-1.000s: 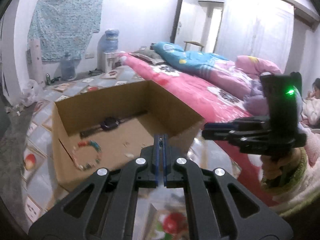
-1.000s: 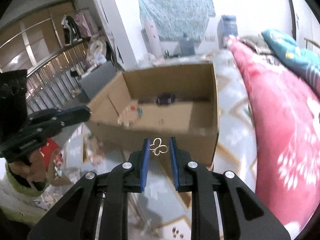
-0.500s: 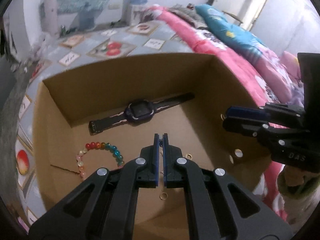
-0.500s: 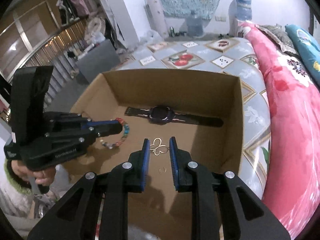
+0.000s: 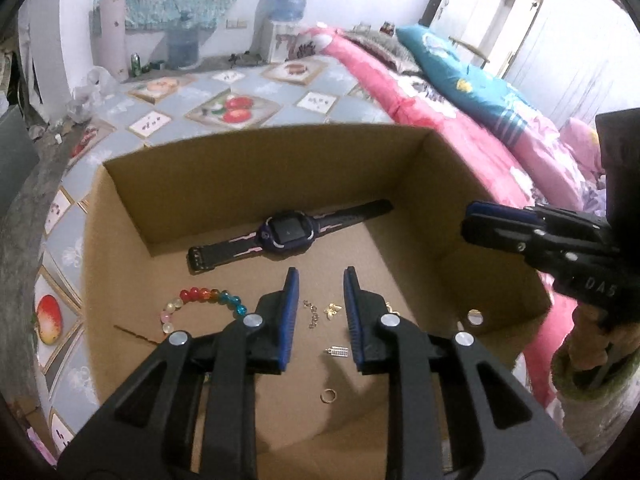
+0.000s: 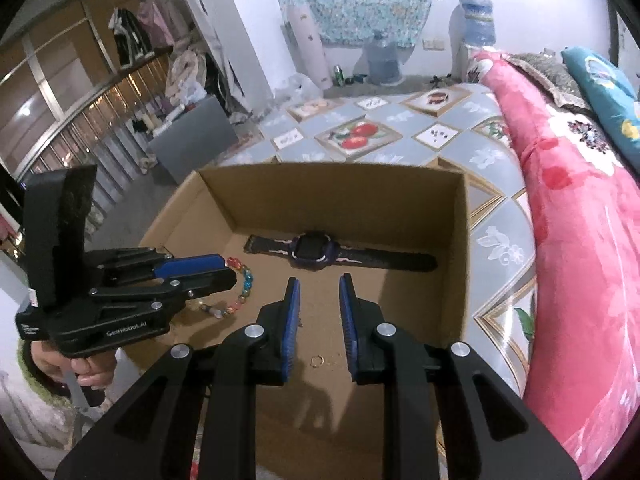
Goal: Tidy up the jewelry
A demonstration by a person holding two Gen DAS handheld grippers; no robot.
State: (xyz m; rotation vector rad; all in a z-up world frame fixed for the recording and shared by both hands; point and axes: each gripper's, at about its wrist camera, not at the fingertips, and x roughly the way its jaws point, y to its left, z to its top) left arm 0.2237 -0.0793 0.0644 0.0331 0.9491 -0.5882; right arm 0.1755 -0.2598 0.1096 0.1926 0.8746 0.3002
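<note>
Left tongs point(image 5: 320, 276) stand open over the cardboard box point(image 5: 120, 240), tilted down into it; their jaws have just been opening, and nothing is held between the blue pads point(image 5: 290, 308). On the box floor, seen through the gap at the centre of the left wrist view, lie a short chain point(image 5: 312, 314) and a gold butterfly charm point(image 5: 333, 310) just beside it. Lower in the frame sit a small rectangular charm point(image 5: 339, 352) and, below that, a gold ring point(image 5: 328, 396).

Right tongs point(image 6: 318, 282) also stand apart and hold nothing; only the box floor and the ring show in their gap. In the left wrist view they reach in from the right edge, above the box's right wall.

Left of the left tongs, a bracelet of coloured beads point(image 5: 200, 304) curves on the floor. Above the fingertips, a dark watch point(image 5: 288, 234) lies flat along the far wall, strap stretched out. A hand point(image 6: 84, 372) grips the left handle at the lower left of the right wrist view. The box sits on a patterned floor point(image 5: 248, 108), with a pink bed point(image 5: 440, 120) at the right.
</note>
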